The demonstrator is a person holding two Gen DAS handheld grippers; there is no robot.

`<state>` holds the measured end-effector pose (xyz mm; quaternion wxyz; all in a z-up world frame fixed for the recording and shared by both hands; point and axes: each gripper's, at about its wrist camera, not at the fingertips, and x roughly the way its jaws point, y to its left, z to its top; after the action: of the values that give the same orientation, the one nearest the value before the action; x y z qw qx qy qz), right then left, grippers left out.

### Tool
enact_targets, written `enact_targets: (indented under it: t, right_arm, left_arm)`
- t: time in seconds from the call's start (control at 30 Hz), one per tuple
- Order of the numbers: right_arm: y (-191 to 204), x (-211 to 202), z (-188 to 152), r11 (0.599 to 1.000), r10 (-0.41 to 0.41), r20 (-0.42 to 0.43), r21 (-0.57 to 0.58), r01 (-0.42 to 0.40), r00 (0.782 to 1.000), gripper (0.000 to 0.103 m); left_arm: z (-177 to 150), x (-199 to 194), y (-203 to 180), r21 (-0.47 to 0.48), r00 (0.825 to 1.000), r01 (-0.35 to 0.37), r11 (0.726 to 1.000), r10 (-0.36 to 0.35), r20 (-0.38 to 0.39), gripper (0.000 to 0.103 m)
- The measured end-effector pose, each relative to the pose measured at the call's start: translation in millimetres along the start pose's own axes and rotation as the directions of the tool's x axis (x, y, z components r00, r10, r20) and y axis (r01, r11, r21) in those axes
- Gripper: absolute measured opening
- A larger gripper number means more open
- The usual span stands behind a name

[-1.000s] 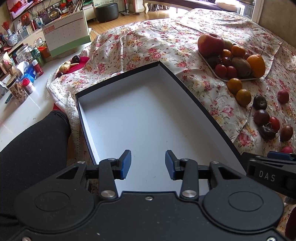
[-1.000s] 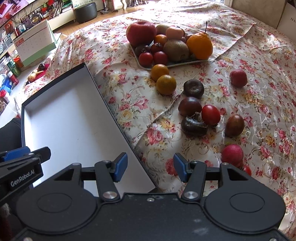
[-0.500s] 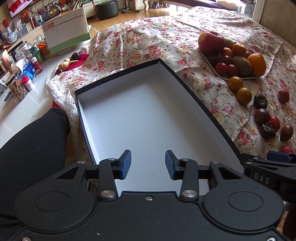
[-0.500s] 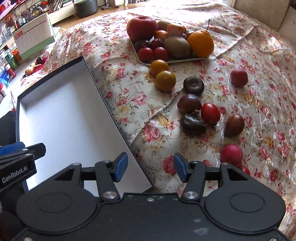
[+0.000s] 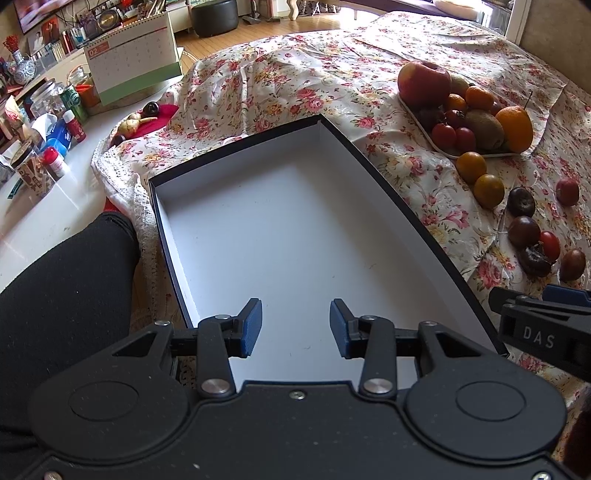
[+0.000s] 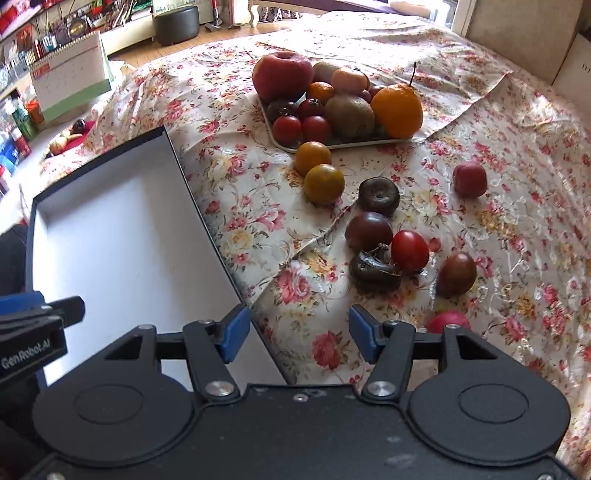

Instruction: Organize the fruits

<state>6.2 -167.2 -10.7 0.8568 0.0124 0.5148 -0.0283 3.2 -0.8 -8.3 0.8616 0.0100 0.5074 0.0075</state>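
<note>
An empty white box with a black rim lies on the floral cloth; it also shows in the right wrist view. My left gripper is open and empty above the box's near end. My right gripper is open and empty over the cloth just right of the box. Loose fruits lie ahead of it: two orange tomatoes, dark tomatoes, a red tomato and a red fruit. A tray holds an apple, a kiwi, an orange and small tomatoes.
A desk calendar and jars and bottles stand on the white counter at the left. My dark-clothed leg is left of the box. A footstool stands on the wooden floor beyond.
Both grippers have drawn back and tilted slightly, so box and fruits sit a little farther off in view. Both stay open and empty; no fruit has moved.
</note>
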Motion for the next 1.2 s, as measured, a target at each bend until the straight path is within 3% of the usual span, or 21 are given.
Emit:
enact_targets:
  t: [0.1,0.3,0.43,0.5,0.6,0.67,0.77,0.83,0.9,1.0,1.2]
  right_arm:
    - [-2.0,-1.5,0.8,1.0,0.013,0.005,0.012,-0.013,1.0,0.06]
    - [-11.4,-6.7,9.1,0.999,-0.041,0.023,-0.019,0.041,0.999,0.059]
    - [-42.5,-17.2,23.1,0.988,-0.133,0.06,0.084,0.128,0.989,0.071]
    - [-60.7,-23.0,29.6,0.971,-0.21,0.079,0.133,0.198,0.975,0.072]
    - [-88.5,-31.0,37.0,0.931,-0.339,0.123,0.186,0.313,0.933,0.073]
    - [-107.9,-33.8,40.0,0.917,-0.371,0.133,0.211,0.34,0.919,0.072]
    - [-141.8,-33.0,44.4,0.924,-0.305,0.087,0.267,0.273,0.948,0.072]
    - [-165.1,-29.4,46.4,0.932,-0.202,0.048,0.318,0.176,0.978,0.071]
    - [-183.7,-24.5,45.1,0.927,-0.1,0.022,0.367,0.085,0.995,0.066]
    - [-202.7,-16.5,41.7,0.911,-0.002,-0.009,0.412,0.005,1.0,0.062]
    - [-203.9,-2.4,34.3,0.913,0.062,-0.054,0.407,-0.034,0.997,0.052]
  left_arm:
    - [0.0,0.5,0.4,-0.001,1.0,-0.001,1.0,0.001,-0.001,0.049]
    - [-0.5,-1.0,2.8,-0.013,1.0,0.002,1.0,-0.002,0.007,0.049]
    - [-0.5,-0.2,2.8,-0.016,1.0,0.003,1.0,-0.003,-0.001,0.049]
    - [0.1,0.2,1.6,-0.012,1.0,-0.001,1.0,0.001,-0.005,0.049]
    - [2.4,0.3,-1.8,-0.001,1.0,-0.006,1.0,0.006,-0.013,0.049]
    - [4.8,-0.9,-6.8,0.014,1.0,-0.014,1.0,0.014,-0.017,0.049]
    - [10.1,-3.6,-21.5,0.056,1.0,-0.001,0.998,0.002,-0.025,0.049]
    - [15.6,-4.2,-36.1,0.095,0.999,0.023,0.995,-0.02,-0.036,0.049]
    - [22.6,-4.7,-52.5,0.132,0.998,0.047,0.99,-0.042,-0.043,0.049]
    - [33.2,-5.3,-77.9,0.181,0.996,0.083,0.98,-0.075,-0.054,0.049]
    - [46.3,0.3,-131.7,0.261,0.98,0.195,0.945,-0.177,-0.092,0.049]
